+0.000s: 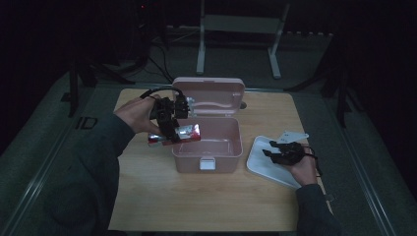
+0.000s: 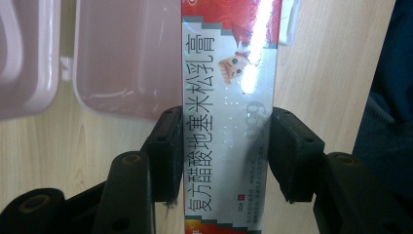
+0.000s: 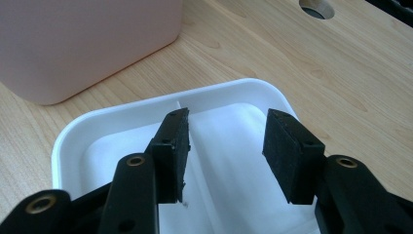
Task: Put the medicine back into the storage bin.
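A white tray (image 1: pixel 260 164) lies right of centre on a wooden table (image 1: pixel 196 201); metal stand (image 1: pixel 236 24) at top.

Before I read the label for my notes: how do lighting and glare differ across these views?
High view: dim, dark surroundings. Left gripper view: bright, white glare streaking the red-and-silver ointment box, print still legible. Right gripper view: evenly lit, white plastic tray nearly washed out.

A dim room: pale wooden table (image 1: pixel 206 206) on grey floor (image 1: pixel 44 147), white metal frame (image 1: pixel 236 34) behind.
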